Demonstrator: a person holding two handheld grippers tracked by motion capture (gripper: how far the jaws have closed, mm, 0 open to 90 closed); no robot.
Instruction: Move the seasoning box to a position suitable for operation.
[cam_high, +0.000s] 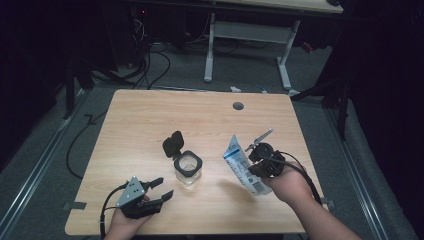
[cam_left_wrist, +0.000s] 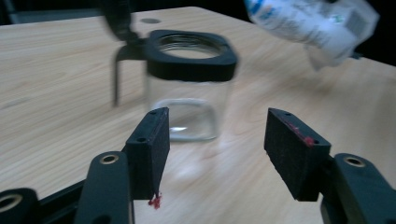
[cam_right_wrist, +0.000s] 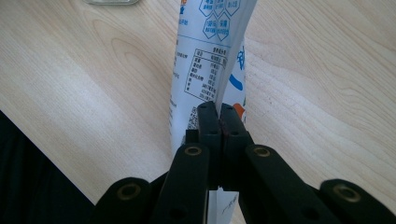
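Nearest the lens in the left gripper view, the left claw (cam_left_wrist: 212, 156) stands with its jaws apart and nothing between the pads; the jar (cam_left_wrist: 189, 84) sits on the table (cam_left_wrist: 56, 93) just ahead of it, not touched. This jar is clear, with a black square collar around its open mouth and its black lid (cam_high: 173, 144) flipped back on a hinge beyond the collar. The right claw (cam_right_wrist: 218, 122) is clamped tight on a white and blue sachet (cam_right_wrist: 210, 60), gripping it near one end, with the rest of the packet hanging out beyond the jaws, raised off the table and to the side of the jar.

The work looks like emptying the sachet into the jar while the left claw steadies it, and several things could spoil that. The jar looks light and smooth, so if the left claw closes off-centre, one pad could meet the glass first and shove or tip it. The flipped lid could be knocked by the packet on its way over the mouth. The thin film is pinched at a narrow spot; it may slip or fold, sending the contents onto the table. I cannot tell whether the sachet is opened yet.
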